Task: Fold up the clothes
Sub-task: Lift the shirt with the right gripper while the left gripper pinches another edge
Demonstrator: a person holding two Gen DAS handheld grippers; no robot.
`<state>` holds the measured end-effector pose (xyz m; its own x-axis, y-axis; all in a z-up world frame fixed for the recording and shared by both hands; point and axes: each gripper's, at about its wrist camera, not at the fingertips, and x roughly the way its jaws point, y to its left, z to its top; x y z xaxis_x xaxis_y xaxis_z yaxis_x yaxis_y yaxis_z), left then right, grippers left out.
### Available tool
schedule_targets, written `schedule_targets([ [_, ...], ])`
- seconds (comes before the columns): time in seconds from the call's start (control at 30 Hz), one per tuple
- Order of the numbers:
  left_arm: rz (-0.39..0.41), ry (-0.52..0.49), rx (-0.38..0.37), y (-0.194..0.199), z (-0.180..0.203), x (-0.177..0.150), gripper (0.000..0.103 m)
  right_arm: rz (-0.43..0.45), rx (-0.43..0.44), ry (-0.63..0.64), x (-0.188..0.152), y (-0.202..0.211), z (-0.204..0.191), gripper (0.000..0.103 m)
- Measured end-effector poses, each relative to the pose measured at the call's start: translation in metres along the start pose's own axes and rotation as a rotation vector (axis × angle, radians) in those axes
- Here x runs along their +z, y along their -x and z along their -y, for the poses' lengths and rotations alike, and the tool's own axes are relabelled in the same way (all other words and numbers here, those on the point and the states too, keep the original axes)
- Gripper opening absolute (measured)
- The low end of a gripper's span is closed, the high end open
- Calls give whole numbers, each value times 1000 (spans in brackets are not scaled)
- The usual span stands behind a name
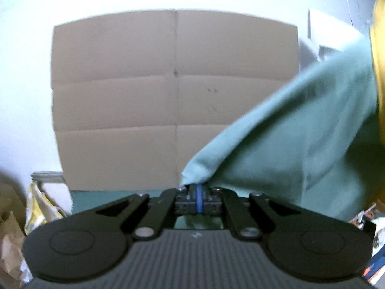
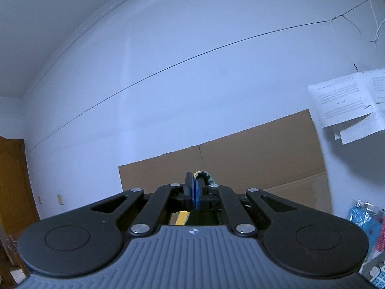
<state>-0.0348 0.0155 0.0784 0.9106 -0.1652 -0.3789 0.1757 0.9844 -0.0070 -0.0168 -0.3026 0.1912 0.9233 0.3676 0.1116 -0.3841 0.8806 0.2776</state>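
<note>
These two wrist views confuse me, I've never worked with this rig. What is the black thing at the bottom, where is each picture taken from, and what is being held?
There is no robot arm here: a person carries one hand-held tool in each hand, and a fisheye camera on each looks forward along its two fingers. The black linkage at the bottom of each picture is the tool itself.

In the left wrist view, the left tool is shut on a corner of a green garment, which is lifted and stretches away to the right. Behind it a flat cardboard sheet stands against the wall.

In the right wrist view, the right tool points up toward the wall and is shut on a small bunch of green fabric, probably the same garment. No work surface is visible.
</note>
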Motion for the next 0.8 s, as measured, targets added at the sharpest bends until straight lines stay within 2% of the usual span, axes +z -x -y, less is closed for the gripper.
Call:
schedule_targets([
  [0.1, 6, -20, 69, 14, -4, -2, 2, -31, -3, 5, -8, -8, 10, 0],
  [0.23, 21, 15, 243, 28, -25, -4, 2, -141, -19, -1, -39, -35, 28, 0],
  [0.3, 1, 37, 279, 37, -36, -6, 2, -213, 7, -43, -57, -50, 41, 0],
  [0.37, -11, 2, 326, 46, -34, -19, 2, -263, 34, -83, -73, -60, 51, 0],
  [0.43, -46, -54, 309, 45, -18, -41, 3, -281, 62, -107, -84, -65, 59, 0],
  [0.47, -68, -81, 292, 43, -7, -53, 9, -279, 76, -115, -87, -66, 61, 0],
  [0.53, -106, -117, 239, 40, 18, -76, 61, -277, 101, -128, -90, -66, 63, 0],
  [0.57, -102, -131, 214, 39, 32, -85, 73, -280, 113, -127, -90, -67, 62, 0],
  [0.6, -98, -145, 189, 38, 46, -93, 88, -284, 125, -124, -89, -70, 62, 0],
  [0.63, -86, -162, 174, 37, 58, -100, 96, -287, 137, -115, -90, -69, 59, 0],
  [0.7, -29, -211, 193, 29, 75, -105, 102, -291, 159, -94, -91, -63, 49, 0],
  [0.77, -14, -224, 194, 15, 81, -105, 102, -294, 178, -74, -92, -58, 40, 0],
  [0.8, -13, -226, 188, 8, 82, -105, 97, -296, 180, -67, -92, -55, 37, 0],
])
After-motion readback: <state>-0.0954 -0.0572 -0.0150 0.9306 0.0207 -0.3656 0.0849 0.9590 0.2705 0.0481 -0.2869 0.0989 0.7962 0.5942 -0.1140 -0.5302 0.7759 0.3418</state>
